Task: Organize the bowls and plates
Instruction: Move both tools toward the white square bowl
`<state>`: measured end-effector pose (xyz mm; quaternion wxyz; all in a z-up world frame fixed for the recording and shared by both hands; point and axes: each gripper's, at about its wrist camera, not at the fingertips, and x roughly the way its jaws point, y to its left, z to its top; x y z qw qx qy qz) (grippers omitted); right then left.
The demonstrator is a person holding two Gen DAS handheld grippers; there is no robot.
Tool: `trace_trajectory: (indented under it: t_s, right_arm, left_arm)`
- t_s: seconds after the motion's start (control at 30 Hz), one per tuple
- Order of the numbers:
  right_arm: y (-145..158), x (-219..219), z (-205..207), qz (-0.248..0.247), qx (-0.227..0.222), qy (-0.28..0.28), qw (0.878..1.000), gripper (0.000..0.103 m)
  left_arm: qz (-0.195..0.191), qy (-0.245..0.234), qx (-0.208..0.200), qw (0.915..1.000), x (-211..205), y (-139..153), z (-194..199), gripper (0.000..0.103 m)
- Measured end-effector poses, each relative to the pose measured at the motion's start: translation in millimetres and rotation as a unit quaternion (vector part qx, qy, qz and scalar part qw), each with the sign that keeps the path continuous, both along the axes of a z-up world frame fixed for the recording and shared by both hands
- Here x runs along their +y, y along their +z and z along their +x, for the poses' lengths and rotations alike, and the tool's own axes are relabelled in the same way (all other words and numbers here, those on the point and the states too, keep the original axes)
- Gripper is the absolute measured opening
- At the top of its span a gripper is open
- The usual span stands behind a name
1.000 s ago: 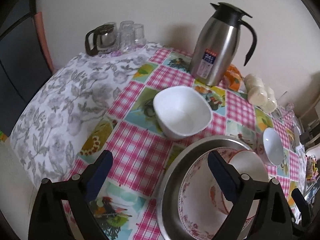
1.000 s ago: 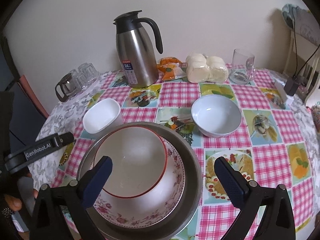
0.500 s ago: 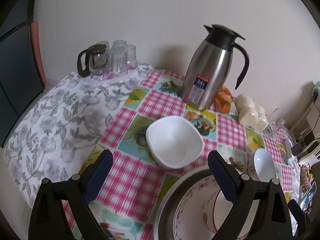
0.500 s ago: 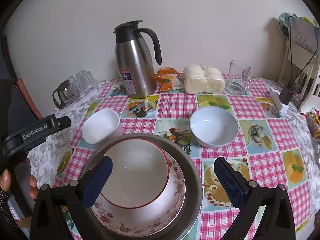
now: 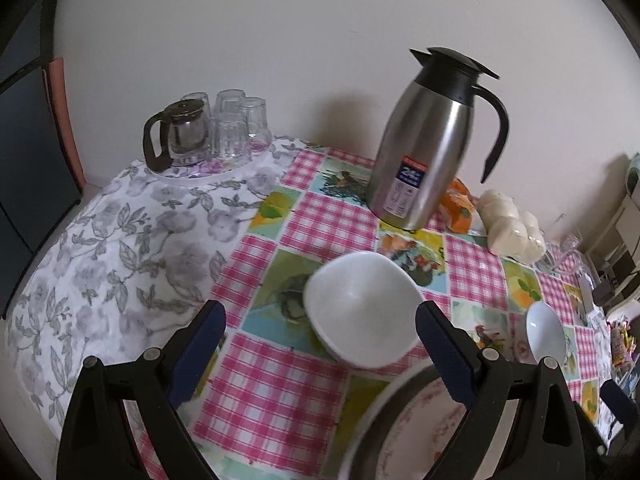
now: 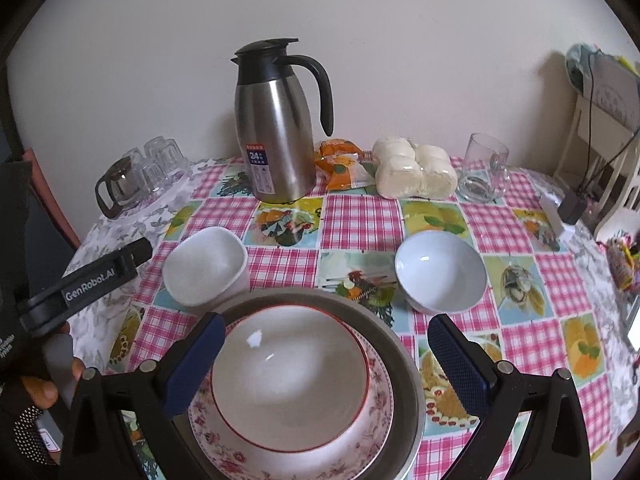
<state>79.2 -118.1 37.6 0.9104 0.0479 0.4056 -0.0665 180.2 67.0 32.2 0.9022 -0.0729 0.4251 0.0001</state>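
Observation:
A white square bowl sits on the checked tablecloth. My left gripper hangs open just short of it, and the bowl shows between the two fingers without touching them. A red-rimmed bowl rests in a floral plate inside a metal basin. My right gripper is open above that stack and holds nothing. A pale round bowl stands alone to the right of the basin.
A steel thermos jug stands at the back, with a glass teapot and glasses at the back left. An orange packet, wrapped buns and a glass mug line the wall. A white chair stands at the right.
My left gripper has swung away from the basin, and the white square bowl now sits lower, between its fingers. The right gripper has barely moved.

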Motion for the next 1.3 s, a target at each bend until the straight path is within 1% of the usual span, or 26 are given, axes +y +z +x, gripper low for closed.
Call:
trace_trajectory:
  t_s: [0.17, 0.23, 0.27, 0.37, 0.47, 0.6, 0.73, 0.87, 0.93, 0.97, 1.1, 1.23, 1.3]
  right_arm:
    - [12.7, 6.7, 15.0, 0.017, 0.008, -0.001, 1.0, 0.103]
    - [19.1, 10.0, 21.1, 0.024, 0.008, 0.003, 1.0, 0.103]
    - [21.8, 11.4, 23.4, 0.028, 0.007, 0.004, 1.0, 0.103]
    - [30.4, 17.5, 33.1, 0.038, 0.005, 0.009, 0.999, 0.103]
    - [36.1, 27.5, 43.8, 0.04, 0.011, 0.013, 0.999, 0.103]
    - [41.0, 46.2, 55.5, 0.029, 0.018, 0.023, 0.999, 0.103]
    - [41.5, 58.9, 68.0, 0.044, 0.02, 0.037, 0.998, 0.101]
    - [33.9, 73.2, 82.2, 0.026, 0.035, 0.039, 0.998, 0.097]
    - [25.8, 76.1, 89.1, 0.031, 0.048, 0.039, 0.998, 0.09]
    - [20.2, 77.2, 93.5, 0.037, 0.057, 0.04, 0.997, 0.089]
    - [-1.8, 78.7, 107.8, 0.046, 0.087, 0.036, 0.995, 0.082]
    - [-24.1, 77.7, 119.9, 0.055, 0.116, 0.028, 0.991, 0.072]
    - [-30.8, 75.7, 124.6, 0.057, 0.125, 0.018, 0.99, 0.068]
  left_arm:
    - [-0.02, 0.014, -0.005, 0.9997, 18.0, -1.3, 6.4, 0.096]
    - [-0.029, 0.014, -0.005, 0.9995, 23.6, -2.2, 9.4, 0.099]
    - [-0.034, 0.014, -0.006, 0.9993, 25.8, -2.7, 9.9, 0.103]
    - [-0.053, 0.022, -0.019, 0.9981, 36.1, -2.6, 9.7, 0.103]
    - [-0.067, 0.028, -0.021, 0.9971, 44.1, -3.0, 10.8, 0.103]
    - [-0.081, 0.037, -0.018, 0.9958, 54.4, -7.1, 13.2, 0.103]
    - [-0.097, 0.04, -0.007, 0.9944, 63.0, -15.1, 16.1, 0.103]
    - [-0.106, 0.043, -0.013, 0.9933, 70.4, -21.4, 18.0, 0.103]
    - [-0.115, 0.047, -0.004, 0.9922, 74.0, -26.7, 20.6, 0.103]
    - [-0.123, 0.049, 0.001, 0.9911, 75.7, -30.5, 22.1, 0.103]
    - [-0.124, 0.048, 0.027, 0.9907, 74.3, -41.8, 29.3, 0.103]
    - [-0.148, 0.05, 0.048, 0.9866, 73.2, -53.6, 35.0, 0.103]
    - [-0.147, 0.05, 0.055, 0.9864, 71.1, -57.8, 37.9, 0.102]
